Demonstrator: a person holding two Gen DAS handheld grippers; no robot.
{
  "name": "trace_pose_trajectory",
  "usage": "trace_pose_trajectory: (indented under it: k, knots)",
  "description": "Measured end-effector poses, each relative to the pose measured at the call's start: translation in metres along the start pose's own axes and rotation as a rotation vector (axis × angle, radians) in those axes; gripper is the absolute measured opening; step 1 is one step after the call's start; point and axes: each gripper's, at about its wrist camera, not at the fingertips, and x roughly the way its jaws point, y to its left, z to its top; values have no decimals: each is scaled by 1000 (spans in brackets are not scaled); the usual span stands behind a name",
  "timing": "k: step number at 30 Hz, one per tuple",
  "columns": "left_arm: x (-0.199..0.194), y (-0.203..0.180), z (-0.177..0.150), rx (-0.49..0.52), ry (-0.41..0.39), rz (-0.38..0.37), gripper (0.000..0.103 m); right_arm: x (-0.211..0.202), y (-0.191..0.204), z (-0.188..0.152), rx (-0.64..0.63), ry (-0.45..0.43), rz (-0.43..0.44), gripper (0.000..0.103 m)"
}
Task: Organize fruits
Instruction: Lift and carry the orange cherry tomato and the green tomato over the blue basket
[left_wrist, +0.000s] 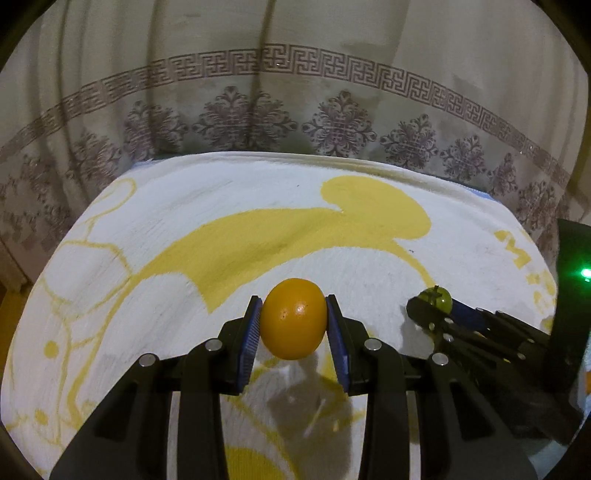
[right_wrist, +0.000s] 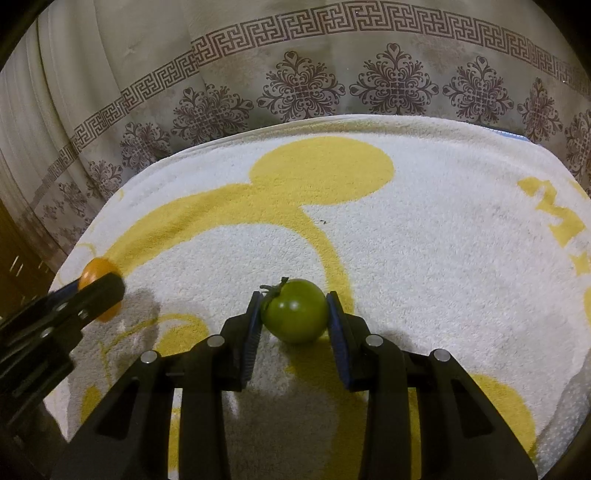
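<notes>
Place: looks to me like a home room.
Evidence at 12 o'clock: patterned curtain (right_wrist: 332, 74).
Evidence below me: white-and-yellow cartoon towel (right_wrist: 443, 240) as a table cover.

Two close, down-tilted wrist views sharing the towel (left_wrist: 332, 266).

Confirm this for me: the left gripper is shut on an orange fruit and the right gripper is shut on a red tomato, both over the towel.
One thing is wrong: the tomato in the right gripper is green, not red, as the right wrist view shows. The left gripper is indeed shut on the orange fruit, both over the towel.
</notes>
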Motion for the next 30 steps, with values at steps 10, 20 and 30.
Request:
trace_pose_trajectory:
  k: [10,20,30]
  knots:
    - [-37,-2,-10,-15,-51,26,35,-35,-2,-8,40,-25,-21,35]
    - [-56,-18,-14,7,-90,3,35,-110,14,-16,0,-153,-22,35]
    - [-81,-25,-16,20,-142,-15,35,-165,15,-27,-2,-248,-24,35]
